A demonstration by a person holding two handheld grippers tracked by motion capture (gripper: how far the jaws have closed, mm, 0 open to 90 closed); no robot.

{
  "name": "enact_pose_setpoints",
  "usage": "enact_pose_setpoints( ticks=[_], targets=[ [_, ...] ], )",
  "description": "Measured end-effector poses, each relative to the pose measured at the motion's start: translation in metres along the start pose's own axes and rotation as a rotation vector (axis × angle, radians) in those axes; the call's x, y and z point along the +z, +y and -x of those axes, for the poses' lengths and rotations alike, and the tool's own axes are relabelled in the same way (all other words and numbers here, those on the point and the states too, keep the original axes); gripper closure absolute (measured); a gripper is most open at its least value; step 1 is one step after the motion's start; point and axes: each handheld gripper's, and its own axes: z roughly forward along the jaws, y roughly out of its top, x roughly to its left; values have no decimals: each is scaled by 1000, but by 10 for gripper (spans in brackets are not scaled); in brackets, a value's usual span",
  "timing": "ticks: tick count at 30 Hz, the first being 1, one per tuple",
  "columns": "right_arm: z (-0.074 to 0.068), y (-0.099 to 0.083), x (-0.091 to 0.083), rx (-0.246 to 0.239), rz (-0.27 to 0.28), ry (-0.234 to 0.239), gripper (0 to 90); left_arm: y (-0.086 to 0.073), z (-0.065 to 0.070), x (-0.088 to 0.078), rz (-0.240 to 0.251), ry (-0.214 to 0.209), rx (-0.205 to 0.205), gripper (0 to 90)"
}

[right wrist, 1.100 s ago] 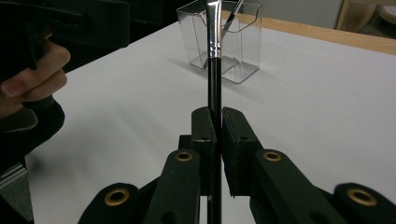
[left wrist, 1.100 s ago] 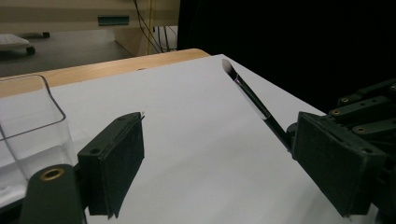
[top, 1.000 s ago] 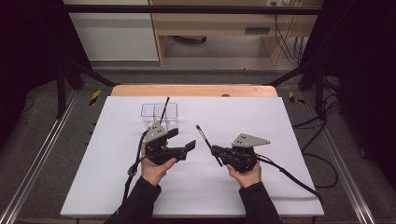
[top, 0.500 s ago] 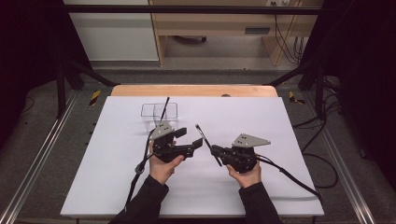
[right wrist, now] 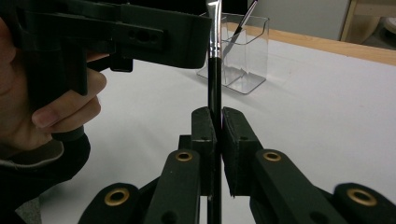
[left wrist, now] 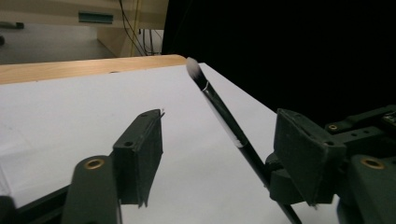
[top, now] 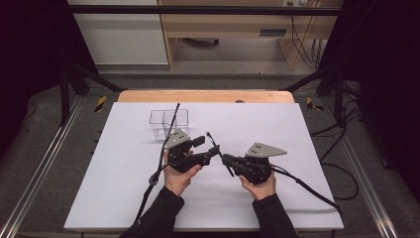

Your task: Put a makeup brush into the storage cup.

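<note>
Closing, left gripper [left wrist: 219,158] now straddles brush [left wrist: 219,112] clamped by right gripper [right wrist: 215,140].

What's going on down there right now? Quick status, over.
Right gripper shut on brush. Left gripper open, jaws just been closing either side of its handle, not pressing. Clear holder beyond, one brush already inside. Nothing in the way.

clear holder [top: 169,121] on white table [top: 119,168]

Clear box [top: 169,123] just behind grippers; elsewhere seemingly open table [top: 307,148].
</note>
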Motion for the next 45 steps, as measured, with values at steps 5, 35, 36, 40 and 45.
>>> enact_pose_setpoints(
  ticks=[5,35,36,40,45],
  targets=[
    [-1,0,0,0,7,1,844,-1,1,2,4,-5,-25,416],
    [-5,-2,5,-5,17,23,840,-5,11,5,10,-108,-77,825],
    [-5,-2,5,-5,16,25,838,-5,12,5,11,-105,-67,826],
    [-5,-2,5,-9,20,25,833,-5,12,4,16,-98,-52,829],
    [-5,-1,5,-11,27,9,768,-4,12,1,16,-81,-32,829]
  ],
)
